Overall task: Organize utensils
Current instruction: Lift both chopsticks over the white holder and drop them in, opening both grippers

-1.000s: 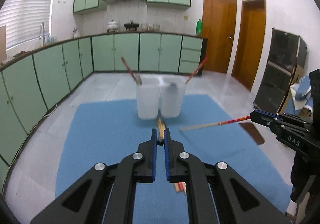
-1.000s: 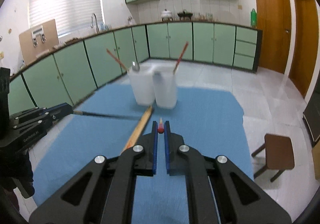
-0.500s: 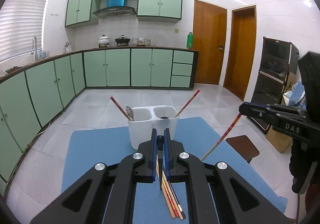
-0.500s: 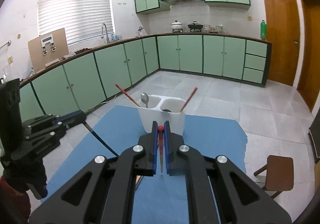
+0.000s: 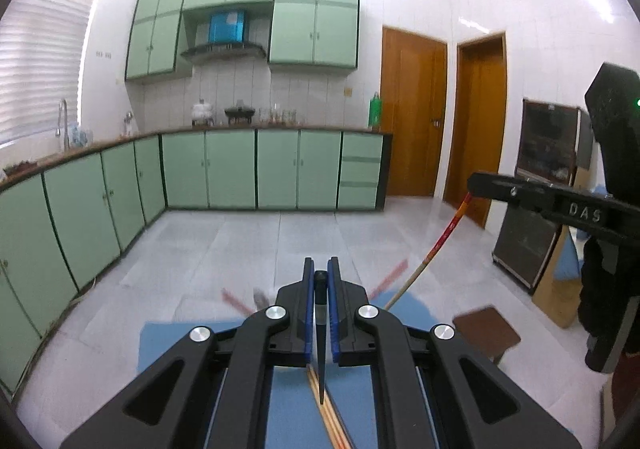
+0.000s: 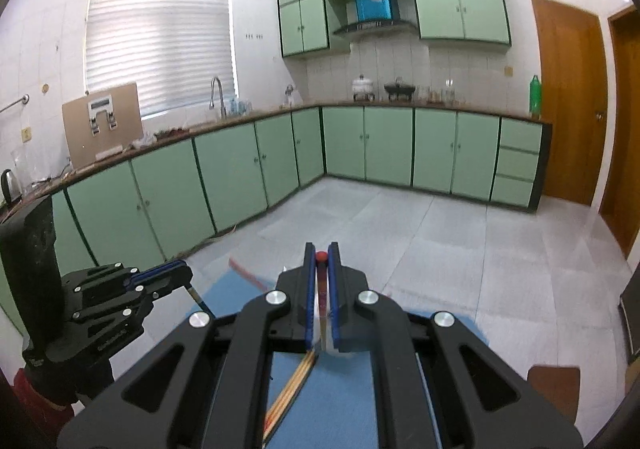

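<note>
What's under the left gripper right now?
Under the left gripper, shut on a black chopstick, lie the blue mat and loose wooden chopsticks. The gripper body covers most of the white holder, blurred beyond.

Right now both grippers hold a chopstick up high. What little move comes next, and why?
Probably lower the right hand-held gripper, since its red-tipped chopstick hangs point-down above the blue mat, while the holder sits mostly hidden beneath the gripper.

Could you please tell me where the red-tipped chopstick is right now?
The red-tipped chopstick is clamped in the right tool, hanging tip-down above the blue mat; in the left wrist view it slants down at right from that tool.
</note>
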`<move>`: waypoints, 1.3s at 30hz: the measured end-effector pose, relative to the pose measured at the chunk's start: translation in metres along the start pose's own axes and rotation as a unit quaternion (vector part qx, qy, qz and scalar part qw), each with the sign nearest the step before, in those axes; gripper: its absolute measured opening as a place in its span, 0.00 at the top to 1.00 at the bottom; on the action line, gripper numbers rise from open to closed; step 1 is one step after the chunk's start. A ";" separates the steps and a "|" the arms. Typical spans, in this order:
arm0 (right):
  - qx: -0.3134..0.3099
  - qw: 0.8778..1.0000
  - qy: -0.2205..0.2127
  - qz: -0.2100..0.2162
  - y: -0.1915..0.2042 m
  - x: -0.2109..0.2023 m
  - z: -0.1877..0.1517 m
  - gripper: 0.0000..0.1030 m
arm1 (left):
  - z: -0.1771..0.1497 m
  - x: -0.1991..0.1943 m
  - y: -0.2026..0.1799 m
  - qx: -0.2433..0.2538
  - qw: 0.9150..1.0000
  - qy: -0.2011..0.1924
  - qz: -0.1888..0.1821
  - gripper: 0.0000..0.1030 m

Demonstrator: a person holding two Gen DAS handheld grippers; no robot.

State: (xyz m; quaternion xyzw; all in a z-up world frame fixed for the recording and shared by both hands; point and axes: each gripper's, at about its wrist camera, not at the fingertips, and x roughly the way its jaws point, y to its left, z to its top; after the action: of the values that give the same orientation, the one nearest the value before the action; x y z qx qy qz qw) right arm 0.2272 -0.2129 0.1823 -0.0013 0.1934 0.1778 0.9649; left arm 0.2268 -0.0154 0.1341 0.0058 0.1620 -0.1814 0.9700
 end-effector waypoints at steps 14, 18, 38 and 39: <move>0.006 0.999 0.019 -0.048 -0.034 0.089 0.016 0.95 | 0.060 0.063 0.008 0.003 0.995 -0.089 0.033 0.94; 0.017 0.998 0.050 -0.044 -0.036 0.118 -0.005 0.95 | 0.040 0.097 0.014 0.003 0.997 -0.060 0.038 0.94; 0.044 0.997 0.043 -0.055 -0.021 0.038 -0.116 0.43 | -0.065 0.040 -0.004 -0.006 0.998 0.056 0.032 0.63; 0.048 0.996 0.047 -0.054 -0.019 0.035 -0.124 0.43 | -0.077 0.036 -0.006 -0.010 0.997 0.065 0.033 0.62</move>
State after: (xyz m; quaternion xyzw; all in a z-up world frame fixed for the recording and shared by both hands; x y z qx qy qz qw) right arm 0.2173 -0.2280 0.0532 0.0265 0.2461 0.1153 0.9620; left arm 0.2320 -0.0283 0.0503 0.0136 0.2264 -0.1466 0.9628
